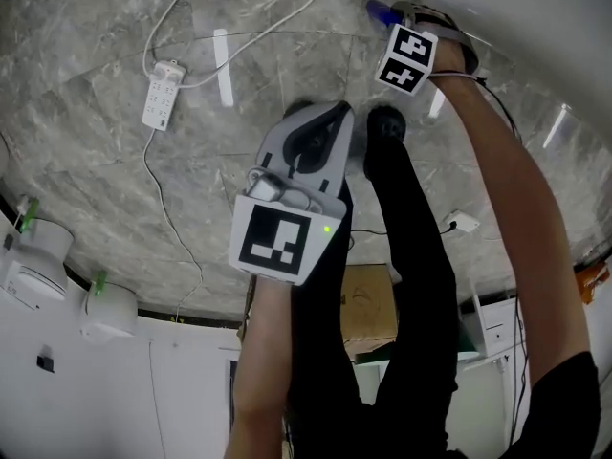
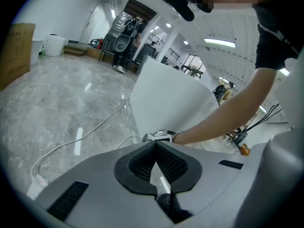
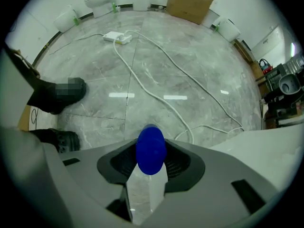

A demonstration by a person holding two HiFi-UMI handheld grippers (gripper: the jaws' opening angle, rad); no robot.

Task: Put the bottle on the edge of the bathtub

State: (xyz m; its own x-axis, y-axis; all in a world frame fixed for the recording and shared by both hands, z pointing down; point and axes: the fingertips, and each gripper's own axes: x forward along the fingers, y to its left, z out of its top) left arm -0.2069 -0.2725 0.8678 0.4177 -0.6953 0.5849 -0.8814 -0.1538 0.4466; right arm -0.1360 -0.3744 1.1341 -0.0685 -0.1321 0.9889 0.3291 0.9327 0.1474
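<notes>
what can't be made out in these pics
Bottle: head view, mostly hidden behind the right gripper; only its blue cap shows.
Bathtub edge: head view, cut off by the top-right corner.
Bottle's base: right gripper view, hidden between that gripper's own jaws.

The head view looks steeply down onto the marble floor (image 1: 96, 142), with the left hand-held gripper (image 1: 325, 118) close under the lens and the right hand-held gripper (image 1: 397, 12) farther out at the top edge. The left gripper view sits just behind its own jaws and faces nearly level across the room toward the white bathtub (image 2: 166, 94). The right gripper view tilts down at the floor, so near the bottle (image 3: 151, 151) that its blue cap fills the foreground. It shares the power strip (image 3: 116, 37) and white cable (image 3: 142, 87) with the head view.
</notes>
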